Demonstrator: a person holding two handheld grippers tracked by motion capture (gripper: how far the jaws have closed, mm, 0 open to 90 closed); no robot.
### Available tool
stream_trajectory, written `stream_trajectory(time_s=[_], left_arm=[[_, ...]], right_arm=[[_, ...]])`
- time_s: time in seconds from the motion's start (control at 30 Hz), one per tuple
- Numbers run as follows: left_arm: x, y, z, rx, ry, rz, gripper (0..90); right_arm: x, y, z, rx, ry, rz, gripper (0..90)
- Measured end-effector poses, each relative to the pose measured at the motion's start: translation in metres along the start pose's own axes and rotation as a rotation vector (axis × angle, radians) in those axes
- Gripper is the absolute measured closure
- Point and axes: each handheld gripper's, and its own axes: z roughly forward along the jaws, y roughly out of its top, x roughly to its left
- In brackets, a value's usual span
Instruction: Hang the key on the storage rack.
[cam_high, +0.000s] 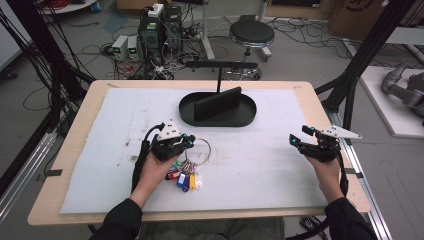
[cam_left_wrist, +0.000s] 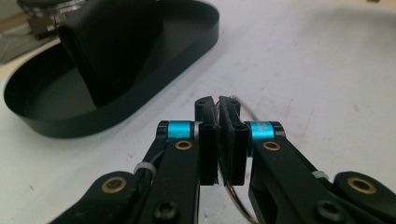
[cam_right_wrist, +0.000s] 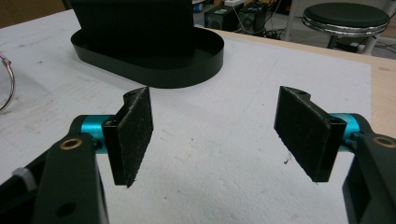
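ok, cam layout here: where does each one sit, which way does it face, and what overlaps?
High view: above the person's side, facing forward and down on the table; both forearms, left gripper and right gripper enter from below.
Left gripper view: rides the left gripper, looks along jaws shut on the key ring toward the black tray.
Right gripper view: rides the right gripper, jaws open, facing the tray and a stool.
Shared: all three see the black tray.
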Motion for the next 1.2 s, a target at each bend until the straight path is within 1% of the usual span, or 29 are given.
stream_trajectory(time_s=[0.03,0.1,0.17,0.3,0.33,0.37,0.43,0.5,0.63,0.67,0.77,0.83,0.9,0.93,1.0,1.13,1.2], left_arm=[[-0.001,0.002,-0.002,-0.011,-0.007,0.006,86.2],[-0.003,0.003,-0.003,-0.016,-0.009,0.011,86.3],[-0.004,0.003,-0.004,-0.022,-0.021,0.015,86.2],[-0.006,0.002,-0.004,-0.030,-0.039,0.010,86.2],[-0.006,0.002,-0.004,-0.034,-0.060,0.006,86.1],[-0.007,0.002,-0.004,-0.034,-0.066,0.005,86.0],[-0.008,0.001,-0.003,-0.027,-0.077,0.008,85.8],[-0.008,0.000,-0.003,-0.023,-0.075,0.007,85.3],[-0.007,-0.004,-0.001,0.006,-0.089,-0.007,83.3],[-0.007,-0.005,0.000,0.014,-0.089,-0.004,82.9],[-0.008,-0.007,0.002,0.024,-0.098,-0.010,83.0],[-0.008,-0.008,0.002,0.036,-0.107,-0.002,84.7],[-0.008,-0.008,0.002,0.034,-0.114,-0.005,86.0],[-0.007,-0.008,0.001,0.041,-0.120,-0.002,86.0],[-0.007,-0.008,0.001,0.038,-0.115,-0.012,86.1],[-0.006,-0.007,0.000,0.036,-0.124,-0.015,86.3],[-0.006,-0.006,-0.002,0.035,-0.122,-0.007,86.3]], right_arm=[[0.000,0.000,0.000,-0.002,-0.001,-0.003,28.7],[0.000,0.000,0.000,-0.001,0.000,-0.001,28.7],[-0.001,0.000,0.000,-0.003,-0.001,-0.004,28.7],[-0.001,0.000,0.000,-0.006,0.000,-0.001,28.7],[-0.001,0.000,0.000,-0.006,0.001,-0.001,28.7],[-0.001,0.000,0.000,-0.007,0.002,-0.001,28.7],[-0.001,0.000,0.001,-0.005,0.002,0.001,28.7],[-0.001,0.000,0.001,-0.006,0.003,0.003,28.7],[-0.001,0.000,0.001,-0.004,0.004,0.003,28.7],[-0.002,0.000,0.001,-0.005,0.004,0.002,28.7],[-0.003,0.000,0.001,-0.004,0.004,0.008,28.7],[-0.003,0.000,0.001,-0.006,0.001,0.007,28.7],[-0.003,0.000,0.001,-0.004,0.001,0.008,28.7],[-0.003,0.000,0.001,-0.004,0.002,0.009,28.7],[-0.003,0.000,0.001,-0.004,0.002,0.008,28.7],[-0.003,0.000,0.001,-0.003,0.002,0.006,28.7],[-0.003,-0.001,0.002,0.001,0.002,0.007,28.7]])
